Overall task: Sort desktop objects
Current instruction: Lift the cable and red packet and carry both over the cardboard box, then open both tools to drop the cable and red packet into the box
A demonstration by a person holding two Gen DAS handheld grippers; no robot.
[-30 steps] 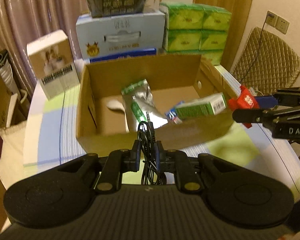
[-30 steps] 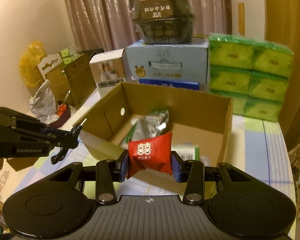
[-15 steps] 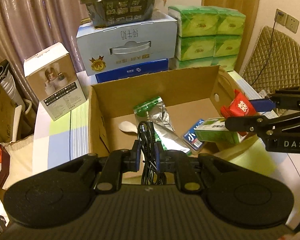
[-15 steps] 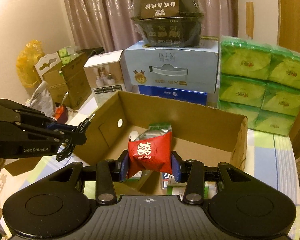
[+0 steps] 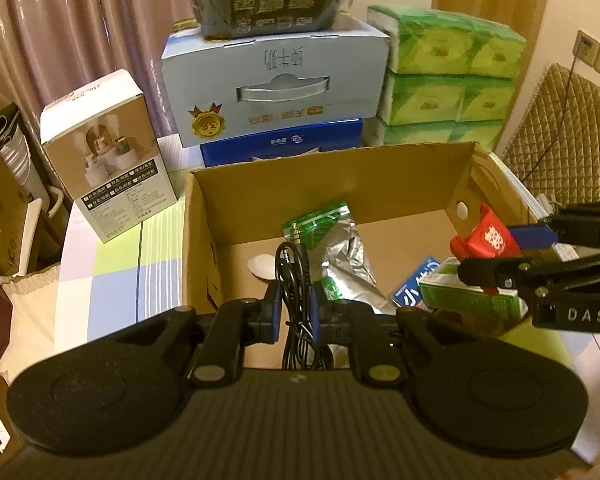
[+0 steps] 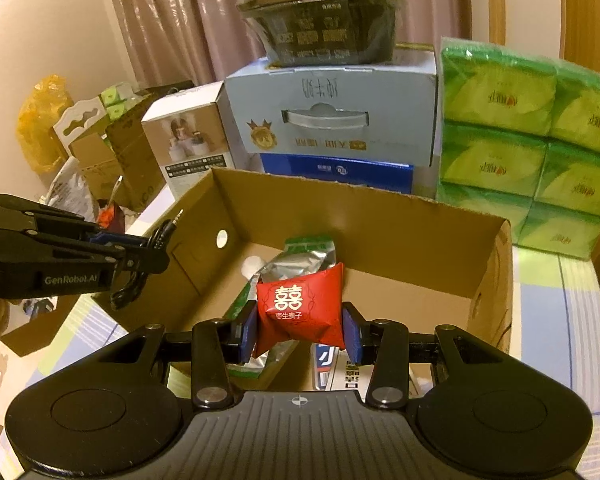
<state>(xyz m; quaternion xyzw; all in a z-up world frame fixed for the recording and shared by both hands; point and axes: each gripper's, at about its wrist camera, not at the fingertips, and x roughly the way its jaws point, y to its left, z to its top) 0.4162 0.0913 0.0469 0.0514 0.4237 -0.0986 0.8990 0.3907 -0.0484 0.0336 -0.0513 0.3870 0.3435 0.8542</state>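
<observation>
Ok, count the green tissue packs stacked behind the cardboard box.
6 show in the green tissue packs stack, right of the blue carton: two on top, two in the middle, two at the bottom, partly behind the cardboard box rim. More may be hidden behind.

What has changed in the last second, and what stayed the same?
Both grippers moved forward and slightly down toward the cardboard box, which now looks nearer in both views. The right gripper now holds the red packet over the box opening; the left gripper brought the black cable to the box's near edge. Nothing was released: both grips stayed shut, and the things inside the box did not move.
</observation>
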